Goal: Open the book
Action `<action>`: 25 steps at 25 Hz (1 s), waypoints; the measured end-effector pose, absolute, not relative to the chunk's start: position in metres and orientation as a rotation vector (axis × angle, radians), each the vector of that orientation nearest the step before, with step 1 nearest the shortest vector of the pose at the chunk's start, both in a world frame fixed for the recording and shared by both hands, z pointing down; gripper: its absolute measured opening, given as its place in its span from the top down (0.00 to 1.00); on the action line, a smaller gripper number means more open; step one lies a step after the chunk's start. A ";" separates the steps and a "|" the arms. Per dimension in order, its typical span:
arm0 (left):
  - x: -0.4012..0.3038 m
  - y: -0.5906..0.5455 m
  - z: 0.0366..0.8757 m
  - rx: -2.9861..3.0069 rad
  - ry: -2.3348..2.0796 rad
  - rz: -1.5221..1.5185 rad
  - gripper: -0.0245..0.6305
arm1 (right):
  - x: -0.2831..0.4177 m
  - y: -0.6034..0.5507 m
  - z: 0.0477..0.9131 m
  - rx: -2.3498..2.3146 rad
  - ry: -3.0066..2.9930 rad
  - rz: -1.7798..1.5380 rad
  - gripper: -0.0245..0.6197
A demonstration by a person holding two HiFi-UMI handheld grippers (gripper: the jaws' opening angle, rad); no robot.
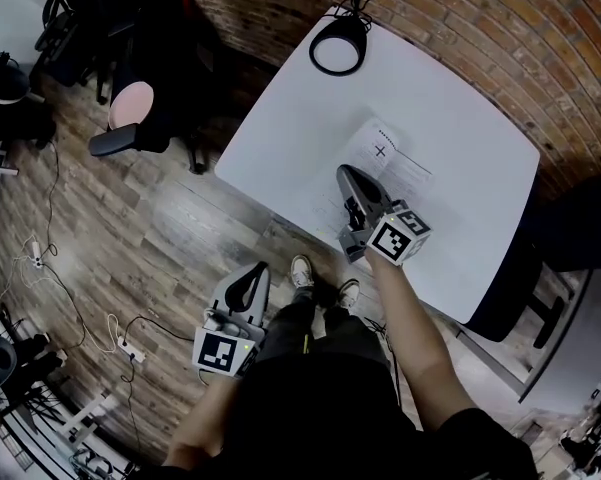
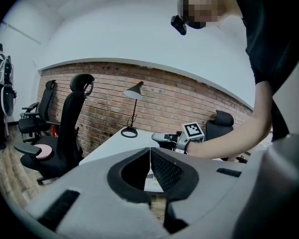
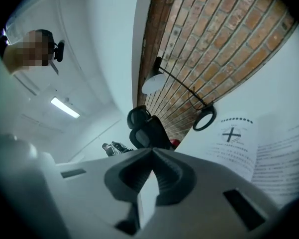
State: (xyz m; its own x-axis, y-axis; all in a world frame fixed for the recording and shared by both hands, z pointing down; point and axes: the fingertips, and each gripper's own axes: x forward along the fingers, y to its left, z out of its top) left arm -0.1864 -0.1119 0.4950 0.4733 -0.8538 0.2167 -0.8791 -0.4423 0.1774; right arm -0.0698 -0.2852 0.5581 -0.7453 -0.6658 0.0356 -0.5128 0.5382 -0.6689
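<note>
White table (image 1: 280, 138): the book (image 1: 385, 163) lies on it, centre-right of the head view, already spread open with print facing up.
Right gripper (image 1: 348, 180): clenched, tips together, over the book's near edge. I see a pale strip in the slot behind the tips and can't tell whether it is a pinched leaf or table showing through.
Left gripper (image 1: 248, 280): clenched on nothing, lower left of the frame, off the table and over the floor (image 1: 160, 228).
Risk: if a leaf is pinched, I judge that pulling on could crease or tear it, or drag the book, since nothing pins the other side.
Head view alone: the whole book, and how well apart the left gripper is from it.
Right gripper view alone: the page (image 3: 234, 138) with a cross mark, right of frame.
Left gripper view alone: the right gripper side-on above the table, with the lamp (image 2: 133, 91) upright behind it.
</note>
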 end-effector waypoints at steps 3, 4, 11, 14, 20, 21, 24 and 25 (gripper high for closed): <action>-0.194 -0.113 0.496 2.435 -1.489 0.155 0.92 | -0.103 -0.286 0.551 -0.924 2.657 -0.943 0.94; -0.197 -0.114 0.496 2.430 -1.493 0.156 0.92 | -0.112 -0.286 0.548 -0.896 2.681 -0.929 0.94; -0.209 -0.123 0.495 2.435 -1.518 0.129 0.92 | -0.123 -0.289 0.554 -0.898 2.678 -0.960 0.94; -0.210 -0.124 0.497 2.433 -1.501 0.147 0.92 | -0.127 -0.291 0.556 -0.893 2.665 -0.980 0.94; -0.211 -0.128 0.498 2.450 -1.478 0.148 0.92 | -0.153 -0.293 0.568 -0.841 2.740 -1.008 0.94; -0.212 -0.130 0.497 2.455 -1.482 0.139 0.92 | -0.155 -0.294 0.570 -0.844 2.744 -1.010 0.94; -0.216 -0.130 0.497 2.454 -1.473 0.164 0.92 | -0.161 -0.296 0.580 -0.849 2.779 -1.014 0.94; -0.217 -0.129 0.498 2.455 -1.472 0.173 0.92 | -0.163 -0.297 0.582 -0.850 2.792 -1.014 0.94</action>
